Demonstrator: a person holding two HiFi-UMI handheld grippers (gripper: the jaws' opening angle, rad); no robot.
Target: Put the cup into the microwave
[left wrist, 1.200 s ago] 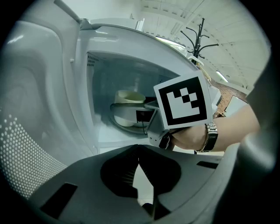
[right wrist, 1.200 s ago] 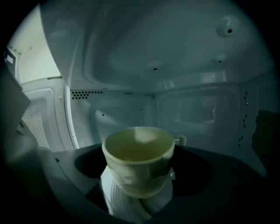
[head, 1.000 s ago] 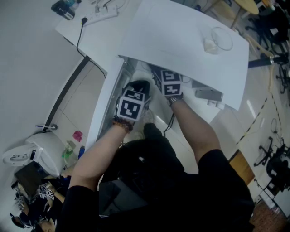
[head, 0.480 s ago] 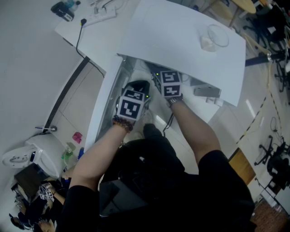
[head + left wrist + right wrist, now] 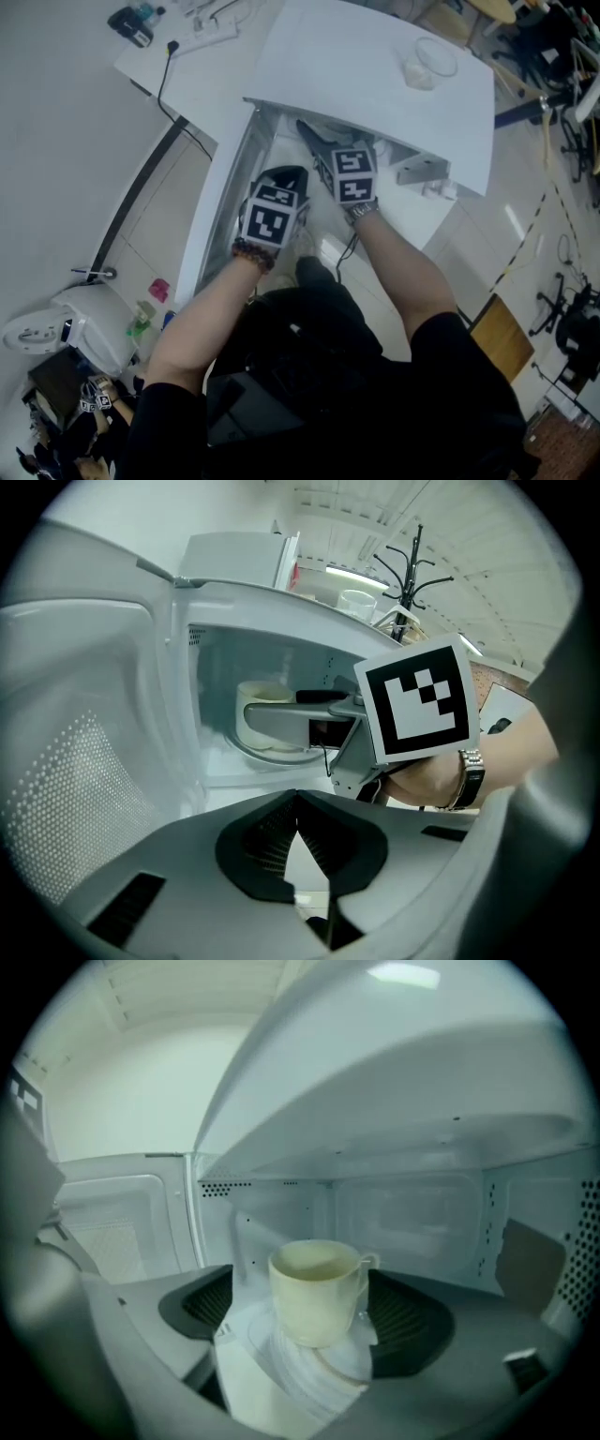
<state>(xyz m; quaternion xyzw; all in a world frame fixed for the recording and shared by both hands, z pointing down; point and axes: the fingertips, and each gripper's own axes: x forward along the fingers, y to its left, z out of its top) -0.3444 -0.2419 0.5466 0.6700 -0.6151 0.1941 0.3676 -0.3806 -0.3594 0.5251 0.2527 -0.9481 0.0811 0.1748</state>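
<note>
Workroom with tiled floor (image 5: 155, 211); white surface (image 5: 202, 70), microwave (image 5: 375, 84) at its near edge, door (image 5: 220, 202) swung wide. Looks almost finished: cup (image 5: 317, 1293) already inside, upright on the turntable (image 5: 267, 755), about mid-cavity. Right tongs (image 5: 300, 1279) reaching in around it, released, with a gap showing between one pad (image 5: 202, 1309) and the cup wall. Left tongs (image 5: 298, 799) clenched on nothing, hovering just outside, beside the door. Remains, by the look of it, to draw the right tongs clear without tipping the cup, then to shut the door. Seen from the head: cavity, cup and right jaw tips all hidden under the microwave's top. Seen from the left tongs: cup's foot hidden behind a jaw. Cannot tell whether the other pad touches the handle (image 5: 370, 1262).
</note>
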